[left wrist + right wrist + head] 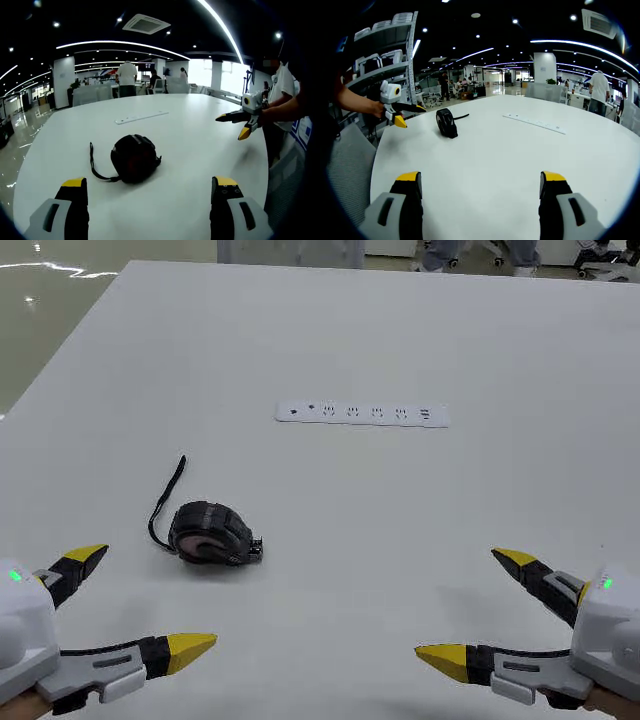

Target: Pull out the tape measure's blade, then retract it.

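The tape measure (210, 533) lies on its side left of centre in the head view, blade in, hook (256, 546) pointing right. My left gripper (145, 600) at lower left and right gripper (472, 605) at lower right both gape wide, holding nothing. I expect the rounded case could skid on the table (450, 500) if I tug the hook without pinning the body. I can read no writing on the case, and the power strip (362, 413) marks are too small.
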`<state>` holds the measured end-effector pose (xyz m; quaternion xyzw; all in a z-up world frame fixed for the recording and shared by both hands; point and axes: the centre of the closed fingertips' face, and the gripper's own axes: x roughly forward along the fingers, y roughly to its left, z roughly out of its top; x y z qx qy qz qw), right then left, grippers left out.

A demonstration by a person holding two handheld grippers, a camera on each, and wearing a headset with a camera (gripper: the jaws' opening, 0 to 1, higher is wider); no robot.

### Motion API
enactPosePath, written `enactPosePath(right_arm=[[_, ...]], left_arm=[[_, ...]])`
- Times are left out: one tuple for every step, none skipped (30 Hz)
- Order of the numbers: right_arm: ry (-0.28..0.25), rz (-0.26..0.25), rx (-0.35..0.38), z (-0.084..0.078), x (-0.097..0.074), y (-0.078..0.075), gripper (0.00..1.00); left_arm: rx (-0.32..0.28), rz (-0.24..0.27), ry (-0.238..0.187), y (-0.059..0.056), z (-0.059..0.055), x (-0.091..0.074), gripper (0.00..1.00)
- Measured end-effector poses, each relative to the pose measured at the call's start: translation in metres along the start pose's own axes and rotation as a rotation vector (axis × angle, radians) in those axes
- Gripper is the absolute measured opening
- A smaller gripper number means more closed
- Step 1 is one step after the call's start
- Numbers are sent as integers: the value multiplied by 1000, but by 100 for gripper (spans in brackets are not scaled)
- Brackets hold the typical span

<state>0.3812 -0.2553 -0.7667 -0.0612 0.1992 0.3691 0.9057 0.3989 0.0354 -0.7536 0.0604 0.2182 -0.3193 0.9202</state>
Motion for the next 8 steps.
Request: enactPosePath(right_arm=[[-1,0,-1,0,0,0,100],[-1,-1,-1,0,0,-1,100],[0,-2,-1,0,-1,-1,100],[0,-4,0,0,-1,-1,100],[-1,-5,0,0,-2,-2,100],[-2,-6,0,0,-2,-2,100],[-2,-8,2,0,-3,-2,100],[-2,-8,1,0,-3,-2,100]], left_arm=[[1,1,1,0,0,0,100],[2,1,0,0,0,0,100],[1,1,1,0,0,0,100],[1,2,1,0,-1,0,100],[1,2,1,0,0,0,100],[0,2,0,0,0,0,100],[0,2,0,0,0,0,100],[0,2,0,0,-1,0,100]])
